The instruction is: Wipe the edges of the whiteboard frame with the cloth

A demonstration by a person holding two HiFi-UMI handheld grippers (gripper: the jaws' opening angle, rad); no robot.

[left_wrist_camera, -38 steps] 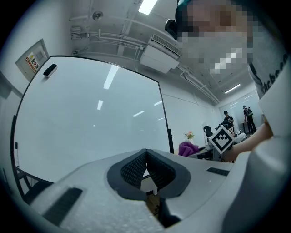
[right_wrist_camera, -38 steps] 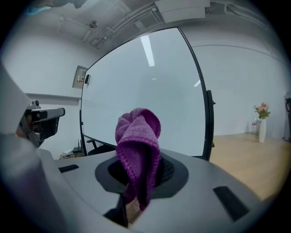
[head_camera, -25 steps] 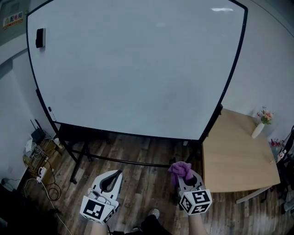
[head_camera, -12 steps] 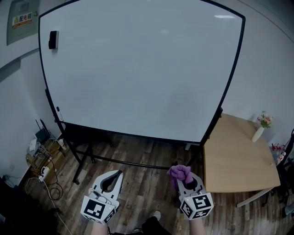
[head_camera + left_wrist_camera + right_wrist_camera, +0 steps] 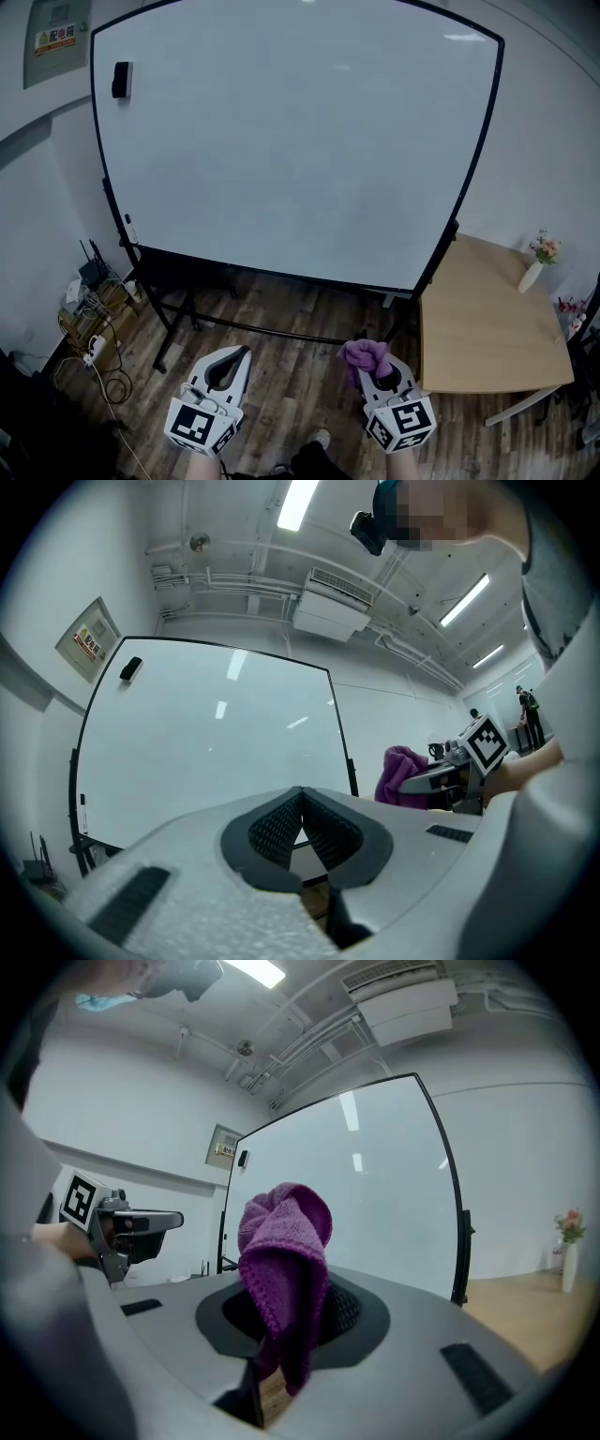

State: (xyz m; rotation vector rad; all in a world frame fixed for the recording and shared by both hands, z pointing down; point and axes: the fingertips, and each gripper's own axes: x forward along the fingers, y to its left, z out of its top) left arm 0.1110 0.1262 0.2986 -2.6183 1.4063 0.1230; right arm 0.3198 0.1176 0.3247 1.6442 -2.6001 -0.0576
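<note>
A large whiteboard [image 5: 291, 141] with a thin black frame [image 5: 473, 150] stands on a black stand ahead of me. A purple knitted cloth [image 5: 367, 357] is bunched in my right gripper [image 5: 371, 367], which is shut on it, low and right of centre, well short of the board. The cloth [image 5: 286, 1274] sticks up between the jaws in the right gripper view. My left gripper [image 5: 228, 364] is low at the left, jaws closed together with nothing between them [image 5: 300, 822]. Both grippers are apart from the frame.
A black eraser [image 5: 121, 80] sticks to the board's upper left. A light wooden table [image 5: 487, 319] with a small flower vase [image 5: 534, 272] stands at the right, close to the board's right leg. Cables and a power strip [image 5: 94, 347] lie on the wood floor at left.
The head view has shifted, so the whiteboard sits further right and slightly lower in frame. Both grippers hold roughly the same places, the cloth still gripped.
</note>
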